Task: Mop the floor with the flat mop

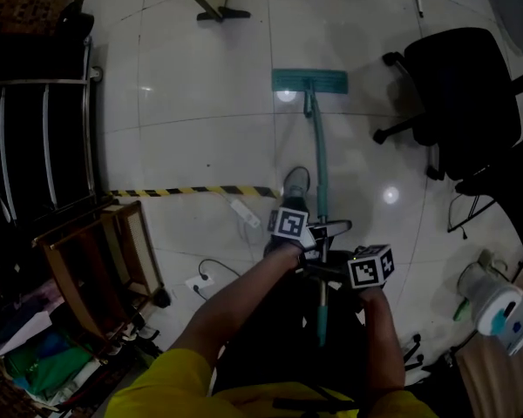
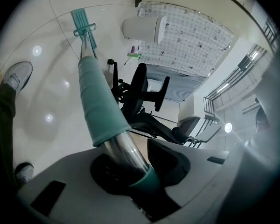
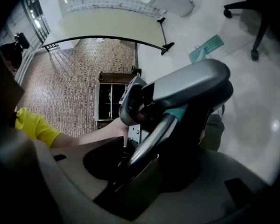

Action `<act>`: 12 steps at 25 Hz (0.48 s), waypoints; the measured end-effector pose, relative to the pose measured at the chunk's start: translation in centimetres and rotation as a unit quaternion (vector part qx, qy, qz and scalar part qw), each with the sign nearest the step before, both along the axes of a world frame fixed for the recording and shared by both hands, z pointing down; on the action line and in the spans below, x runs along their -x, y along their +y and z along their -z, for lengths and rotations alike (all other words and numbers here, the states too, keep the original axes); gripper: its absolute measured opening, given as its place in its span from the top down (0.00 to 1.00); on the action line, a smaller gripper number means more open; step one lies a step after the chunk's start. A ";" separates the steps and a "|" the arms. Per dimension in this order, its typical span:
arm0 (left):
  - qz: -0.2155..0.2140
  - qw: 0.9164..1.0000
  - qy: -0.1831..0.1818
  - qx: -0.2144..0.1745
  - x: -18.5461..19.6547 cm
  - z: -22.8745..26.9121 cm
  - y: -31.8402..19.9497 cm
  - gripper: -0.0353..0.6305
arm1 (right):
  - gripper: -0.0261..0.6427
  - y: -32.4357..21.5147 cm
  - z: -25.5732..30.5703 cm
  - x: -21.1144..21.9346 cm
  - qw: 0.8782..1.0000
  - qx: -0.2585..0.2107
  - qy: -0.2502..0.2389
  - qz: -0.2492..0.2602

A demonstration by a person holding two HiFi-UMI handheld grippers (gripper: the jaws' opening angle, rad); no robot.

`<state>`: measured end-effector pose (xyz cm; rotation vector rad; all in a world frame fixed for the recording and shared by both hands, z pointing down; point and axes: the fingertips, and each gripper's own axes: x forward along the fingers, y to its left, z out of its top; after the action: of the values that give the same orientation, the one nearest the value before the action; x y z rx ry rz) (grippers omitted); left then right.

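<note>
The flat mop's teal head (image 1: 309, 81) lies flat on the white tiled floor (image 1: 200, 111), straight ahead of me. Its teal and metal handle (image 1: 318, 155) runs back to both grippers. My left gripper (image 1: 307, 238) is shut on the handle, and its own view has the shaft (image 2: 119, 143) clamped between the jaws with the teal sleeve (image 2: 95, 101) above. Just behind it, my right gripper (image 1: 342, 273) is shut on the handle's metal part (image 3: 147, 143), near the teal end (image 1: 322, 320).
A black office chair (image 1: 462, 94) stands right of the mop. Yellow-black tape (image 1: 192, 191) crosses the floor at left. A power strip (image 1: 244, 212) and cable lie near my shoe (image 1: 295, 184). Black shelving (image 1: 35, 138) and a wooden rack (image 1: 96, 259) line the left.
</note>
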<state>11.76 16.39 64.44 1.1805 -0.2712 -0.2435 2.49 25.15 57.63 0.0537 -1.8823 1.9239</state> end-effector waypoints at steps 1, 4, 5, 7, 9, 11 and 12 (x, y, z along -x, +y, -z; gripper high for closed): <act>-0.001 1.000 0.001 0.003 0.6 -0.6 -1.6 0.78 | 0.61 -1.6 -0.9 0.6 1.000 -0.001 -0.003 -0.011; -0.006 1.000 -0.009 -0.005 2.7 -2.8 -7.9 0.79 | 0.62 -8.1 -3.2 2.5 0.999 -0.015 -0.011 -0.049; -0.005 1.000 -0.012 -0.012 3.4 -3.4 -10.4 0.80 | 0.62 -10.6 -3.7 3.0 0.998 -0.023 -0.012 -0.057; 0.000 1.000 -0.012 -0.026 4.5 -4.3 -15.8 0.80 | 0.62 -15.9 -4.7 4.0 0.997 -0.040 -0.012 -0.066; -0.003 0.999 -0.021 -0.038 5.6 -5.1 -21.0 0.80 | 0.62 -21.1 -5.4 5.0 0.996 -0.048 -0.016 -0.079; -0.011 0.998 -0.032 -0.045 6.7 -5.8 -25.7 0.80 | 0.63 -25.9 -6.1 5.9 0.994 -0.051 -0.019 -0.098; -0.013 0.998 -0.033 -0.047 7.1 -6.0 -27.9 0.80 | 0.63 -28.0 -6.3 6.2 0.993 -0.051 -0.021 -0.108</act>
<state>4.69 -11.49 70.49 1.2854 -0.3045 -0.1964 -3.74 -2.85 63.93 0.2592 -2.0762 1.9789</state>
